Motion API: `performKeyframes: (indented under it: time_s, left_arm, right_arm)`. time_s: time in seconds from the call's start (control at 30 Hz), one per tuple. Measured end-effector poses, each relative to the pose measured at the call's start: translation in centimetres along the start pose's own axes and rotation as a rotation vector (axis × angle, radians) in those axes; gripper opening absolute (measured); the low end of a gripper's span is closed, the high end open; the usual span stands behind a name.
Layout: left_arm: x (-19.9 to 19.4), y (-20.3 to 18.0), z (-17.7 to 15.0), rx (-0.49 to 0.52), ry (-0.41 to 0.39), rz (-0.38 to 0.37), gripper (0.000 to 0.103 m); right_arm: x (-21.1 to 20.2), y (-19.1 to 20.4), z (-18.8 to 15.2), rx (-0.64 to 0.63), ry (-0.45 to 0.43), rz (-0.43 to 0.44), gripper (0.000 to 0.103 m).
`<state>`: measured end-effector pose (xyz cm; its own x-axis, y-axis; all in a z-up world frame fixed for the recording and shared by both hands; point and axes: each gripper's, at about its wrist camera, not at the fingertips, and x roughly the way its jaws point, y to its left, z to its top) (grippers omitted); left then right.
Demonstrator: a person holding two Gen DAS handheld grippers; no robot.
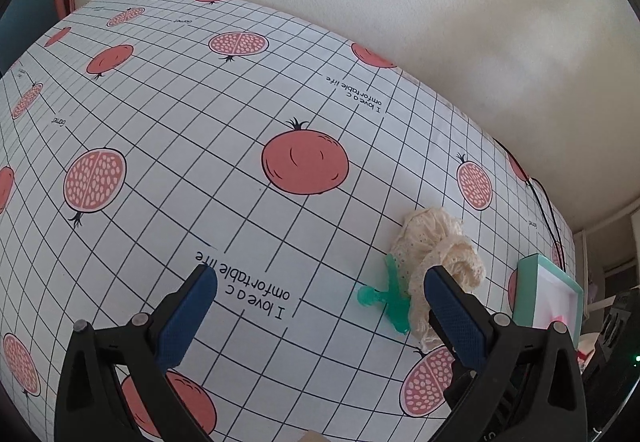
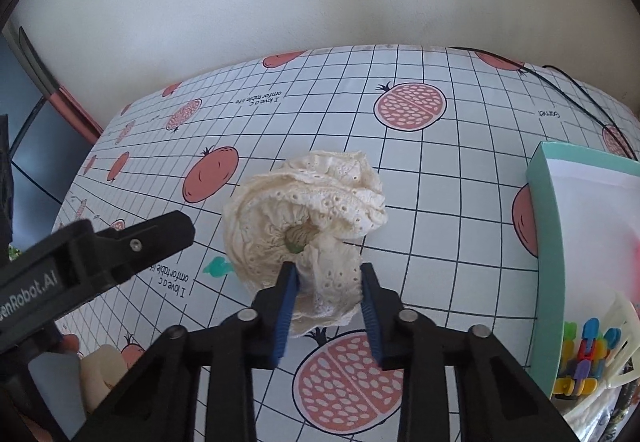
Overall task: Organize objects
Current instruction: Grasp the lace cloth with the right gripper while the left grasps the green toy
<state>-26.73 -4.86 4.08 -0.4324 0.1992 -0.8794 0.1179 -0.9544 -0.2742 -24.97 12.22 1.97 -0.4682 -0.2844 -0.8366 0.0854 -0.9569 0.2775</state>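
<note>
Pinching the lower fold of the lace scrunchie, the right tool has its jaws narrowed around the fabric at frame centre. The left tool hovers wide open over the tabletop, holding nothing. A green clip lies against the scrunchie's left side; the teal box sits at right.

Table, pomegranate-print grid cloth: cream lace scrunchie, green clip, teal box, black cable.
</note>
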Motion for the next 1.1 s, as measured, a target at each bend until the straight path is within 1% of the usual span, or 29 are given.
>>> performKeyframes:
  time_s: [0.07,0.17,0.23,0.33,0.43,0.63,0.7,0.73,0.83,0.87,0.93,0.97,1.0,1.07,1.1]
  left_arm:
    - [0.2,-0.2,-0.1,0.005,0.008,-0.003,0.103]
    - [0.6,-0.6,-0.3,0.011,0.027,-0.013,0.103]
    - [0.8,-0.9,-0.5,0.021,0.037,-0.014,0.103]
    - [1.2,-1.4,-0.8,0.035,0.049,-0.005,0.103]
    - [1.4,-1.9,-1.1,0.046,0.055,-0.005,0.103]
    - [1.5,-3.2,-1.5,0.075,0.047,-0.009,0.103]
    - [1.5,-3.6,-1.6,0.088,0.039,-0.018,0.100]
    - [1.5,-3.9,-1.7,0.097,0.034,-0.018,0.097]
    - [1.5,-4.8,-1.9,0.124,0.021,-0.020,0.094]
    - [1.5,-5.0,-2.0,0.128,0.015,-0.023,0.093]
    - [1.5,-5.3,-2.1,0.128,0.005,-0.044,0.082]
    - [1.6,-5.4,-2.1,0.123,0.004,-0.056,0.080]
    - [1.6,-5.6,-2.2,0.119,-0.001,-0.064,0.075]
    - [1.5,-5.9,-2.2,0.118,-0.011,-0.069,0.059]
    - [1.5,-5.9,-2.2,0.114,-0.019,-0.077,0.056]
  right_arm:
    - [0.0,-0.6,0.0,0.040,0.006,0.044,0.021]
    - [-0.1,-1.0,0.0,0.047,0.014,0.039,0.015]
    - [-0.1,-1.2,0.0,0.043,0.016,0.024,0.013]
    - [-0.4,-2.1,0.0,0.081,0.016,0.035,0.011]
    - [-0.4,-2.7,-0.2,0.089,0.024,0.034,0.010]
    - [-0.5,-4.2,-0.3,0.146,0.035,0.052,0.010]
    - [-0.5,-4.6,-0.3,0.157,0.039,0.051,0.010]
    - [-0.5,-4.9,-0.3,0.163,0.042,0.051,0.010]
    - [-0.6,-5.4,-0.5,0.177,0.050,0.067,0.010]
    - [-0.6,-5.5,-0.6,0.179,0.051,0.069,0.010]
    - [-0.7,-5.6,-0.6,0.177,0.054,0.071,0.009]
    - [-0.7,-5.6,-0.6,0.177,0.055,0.073,0.009]
    - [-0.7,-5.6,-0.7,0.178,0.055,0.076,0.009]
    - [-0.7,-5.7,-0.7,0.180,0.057,0.082,0.009]
    - [-0.7,-5.8,-0.7,0.181,0.058,0.085,0.009]
